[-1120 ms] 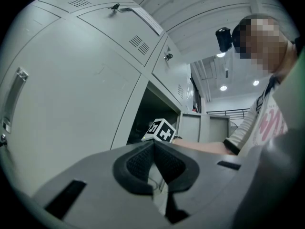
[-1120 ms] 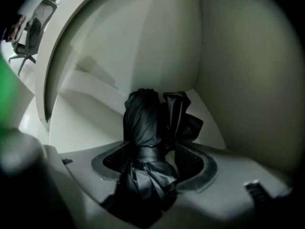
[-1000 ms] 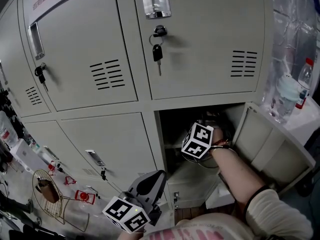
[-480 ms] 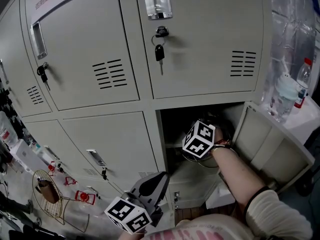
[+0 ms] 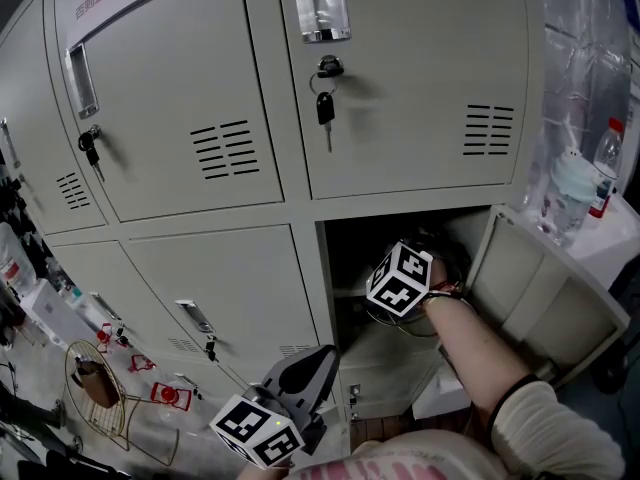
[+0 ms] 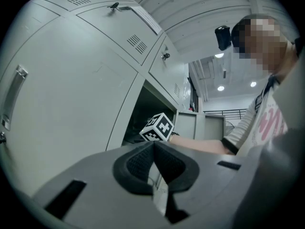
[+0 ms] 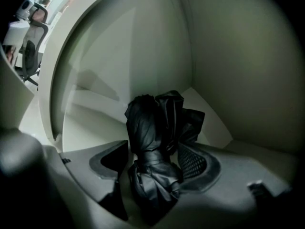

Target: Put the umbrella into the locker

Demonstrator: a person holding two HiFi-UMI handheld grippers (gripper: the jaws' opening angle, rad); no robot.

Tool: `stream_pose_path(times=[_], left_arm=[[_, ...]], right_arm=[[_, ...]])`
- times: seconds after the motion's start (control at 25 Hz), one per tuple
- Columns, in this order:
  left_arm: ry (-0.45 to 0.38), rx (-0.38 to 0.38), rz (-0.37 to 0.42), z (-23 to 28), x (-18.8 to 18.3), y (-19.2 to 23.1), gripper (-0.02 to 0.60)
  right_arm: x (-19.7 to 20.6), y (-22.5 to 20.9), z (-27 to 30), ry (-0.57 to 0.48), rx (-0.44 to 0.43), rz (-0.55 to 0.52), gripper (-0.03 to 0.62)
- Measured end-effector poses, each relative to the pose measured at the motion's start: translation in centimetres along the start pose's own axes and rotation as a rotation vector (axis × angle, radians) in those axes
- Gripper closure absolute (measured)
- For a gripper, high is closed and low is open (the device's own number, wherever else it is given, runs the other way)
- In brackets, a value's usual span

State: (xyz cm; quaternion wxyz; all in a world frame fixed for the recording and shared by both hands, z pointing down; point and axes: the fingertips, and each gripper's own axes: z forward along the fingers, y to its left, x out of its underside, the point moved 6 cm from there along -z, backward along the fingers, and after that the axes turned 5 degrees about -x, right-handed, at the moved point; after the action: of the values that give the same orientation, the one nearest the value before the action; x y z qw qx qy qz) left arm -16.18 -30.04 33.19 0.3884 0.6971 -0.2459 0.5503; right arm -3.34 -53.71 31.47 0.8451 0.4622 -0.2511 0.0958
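Your right gripper (image 7: 153, 148) is reached into the open lower compartment of the pale grey metal locker (image 7: 228, 61). In the head view only its black-and-white marker cube (image 5: 400, 278) and your forearm show at the opening. Its jaws have just been opening and now stand wide, with the black folded fabric umbrella (image 7: 153, 123) between them. The umbrella is inside the compartment, cinched by a strap around its middle, and its bunched far end points toward the back corner where the floor meets the walls. A dark gap separates the left pad from the fabric. The mesh-faced right pad sits just beside the cloth (whether it touches cannot be made out), so nothing is clamped. The compartment's flat grey door (image 5: 545, 293) hangs swung out to the right of your arm. Your left gripper (image 6: 153, 146) is held low outside the locker, in front of the closed lower door to the left of the opening. Its two dark ribbed pads meet at the tips with nothing between them. Above the open compartment, a black-headed key (image 5: 327, 108) hangs from the lock of a closed upper door. A clear plastic bottle with a red cap (image 5: 607, 163) stands on a surface well off to the right.
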Motion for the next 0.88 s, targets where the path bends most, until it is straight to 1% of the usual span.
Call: stream_pose_path(times=[0.28,0.44,0.88], left_arm=[[-0.005,0.000,-0.003,0.0,-0.1,0.2,0.580],[-0.007,0.001,-0.006,0.1,0.0,0.3,0.580],[-0.010,0.012,-0.008,0.4,-0.1,0.5,0.580]], right_arm=[[0.0,-0.1,0.1,-0.002,-0.011,0.019,0.258],[-0.1,0.0,-0.2,-0.028,-0.018,0.052,0.253],[-0.2,-0.1,-2.3,-0.146,-0.061,0.239,0.258]])
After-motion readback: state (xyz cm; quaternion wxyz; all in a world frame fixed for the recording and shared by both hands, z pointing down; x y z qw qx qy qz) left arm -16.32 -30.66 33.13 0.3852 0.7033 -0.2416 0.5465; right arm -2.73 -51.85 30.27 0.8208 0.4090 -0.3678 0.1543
